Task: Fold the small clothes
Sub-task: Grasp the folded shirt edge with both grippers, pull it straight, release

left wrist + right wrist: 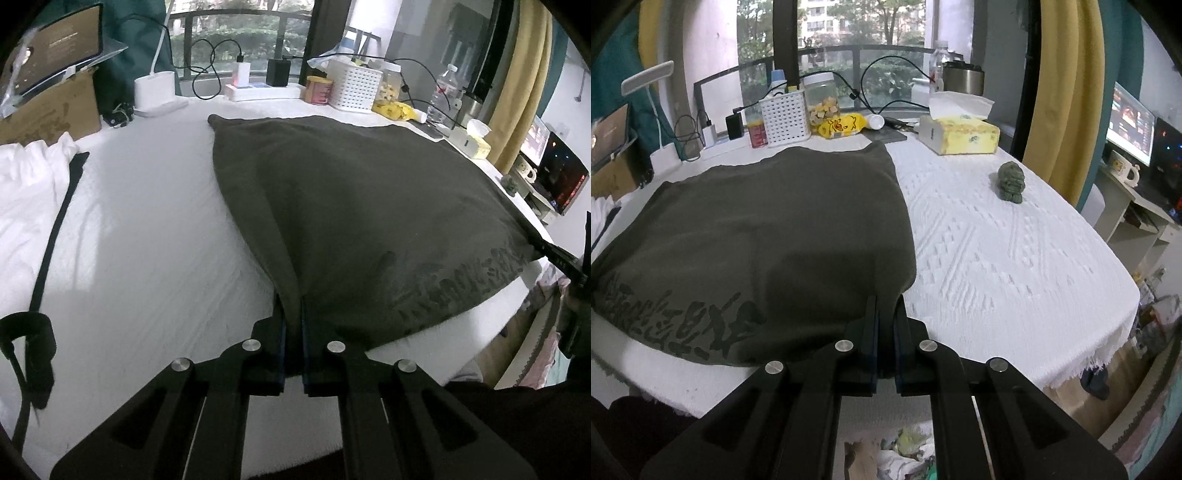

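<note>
You have the left tongs [293, 314] and right tongs [886, 314] each clamped on a near corner of the dark green garment [369, 203] lying on the white-clothed worktop [997, 258], apparently to lift that edge evenly for a fold.

Nothing is reading clearly — the dark shirt [757, 236] is showing a row of stylised black characters along its near edge, too distorted to make out, and the laptop screen [70, 44] text is blurring.
</note>
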Available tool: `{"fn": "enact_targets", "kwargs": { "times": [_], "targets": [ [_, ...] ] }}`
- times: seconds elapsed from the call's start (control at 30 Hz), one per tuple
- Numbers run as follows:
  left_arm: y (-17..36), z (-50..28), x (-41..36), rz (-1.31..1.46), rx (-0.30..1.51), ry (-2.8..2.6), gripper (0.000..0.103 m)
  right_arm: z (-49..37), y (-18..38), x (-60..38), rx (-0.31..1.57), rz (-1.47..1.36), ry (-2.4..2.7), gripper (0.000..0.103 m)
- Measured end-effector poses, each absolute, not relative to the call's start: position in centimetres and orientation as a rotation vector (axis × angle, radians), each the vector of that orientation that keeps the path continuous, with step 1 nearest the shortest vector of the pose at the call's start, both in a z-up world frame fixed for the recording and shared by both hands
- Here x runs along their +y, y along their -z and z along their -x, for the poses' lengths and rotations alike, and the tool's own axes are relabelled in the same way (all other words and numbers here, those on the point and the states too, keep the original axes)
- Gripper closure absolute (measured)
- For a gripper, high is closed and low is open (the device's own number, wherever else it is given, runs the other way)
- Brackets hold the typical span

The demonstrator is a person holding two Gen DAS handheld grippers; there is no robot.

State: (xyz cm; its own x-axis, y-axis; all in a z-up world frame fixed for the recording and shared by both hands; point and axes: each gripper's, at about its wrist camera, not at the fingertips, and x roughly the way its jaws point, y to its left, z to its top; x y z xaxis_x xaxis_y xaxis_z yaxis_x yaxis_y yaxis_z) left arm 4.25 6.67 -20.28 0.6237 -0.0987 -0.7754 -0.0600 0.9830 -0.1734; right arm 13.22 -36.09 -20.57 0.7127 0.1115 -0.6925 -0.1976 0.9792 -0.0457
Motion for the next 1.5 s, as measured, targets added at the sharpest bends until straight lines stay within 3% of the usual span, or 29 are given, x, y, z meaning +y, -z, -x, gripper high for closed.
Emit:
{"fn": "enact_targets", "kwargs": {
  "times": [0.57,0.6,0.67,0.7,0.73,0.77,0.8,1.5],
  "targets": [
    [20.6,-2.4,6.9,0.211,0.933,0.003,0.096,-12.2,21.5,-37.6,0.812,0.036,-0.168,0.095],
    [20.4,-2.6,6.9,0.199,0.937,-0.002,0.092,-12.2,21.5,-37.6,0.820,0.039,-0.168,0.095],
    [20.0,-2.7,7.1,0.162,0.930,-0.040,0.065,-12.4,21.2,-37.4,0.828,0.048,-0.161,0.087],
    [19.8,-2.6,7.4,0.164,0.916,-0.055,0.039,-12.5,21.0,-37.4,0.827,0.054,-0.152,0.083],
    [19.5,-2.6,7.9,0.186,0.895,-0.066,0.026,-12.6,20.9,-37.4,0.825,0.055,-0.147,0.072],
    [19.3,-2.7,8.6,0.220,0.879,-0.074,0.025,-12.8,20.6,-37.5,0.822,0.051,-0.146,0.062],
    [19.1,-3.0,9.0,0.241,0.874,-0.081,0.025,-12.9,20.5,-37.6,0.817,0.045,-0.145,0.059],
    [20.4,-14.0,10.5,0.165,0.940,-0.114,0.027,-20.9,19.8,-37.2,0.865,0.054,-0.205,0.059]
  ]
}}
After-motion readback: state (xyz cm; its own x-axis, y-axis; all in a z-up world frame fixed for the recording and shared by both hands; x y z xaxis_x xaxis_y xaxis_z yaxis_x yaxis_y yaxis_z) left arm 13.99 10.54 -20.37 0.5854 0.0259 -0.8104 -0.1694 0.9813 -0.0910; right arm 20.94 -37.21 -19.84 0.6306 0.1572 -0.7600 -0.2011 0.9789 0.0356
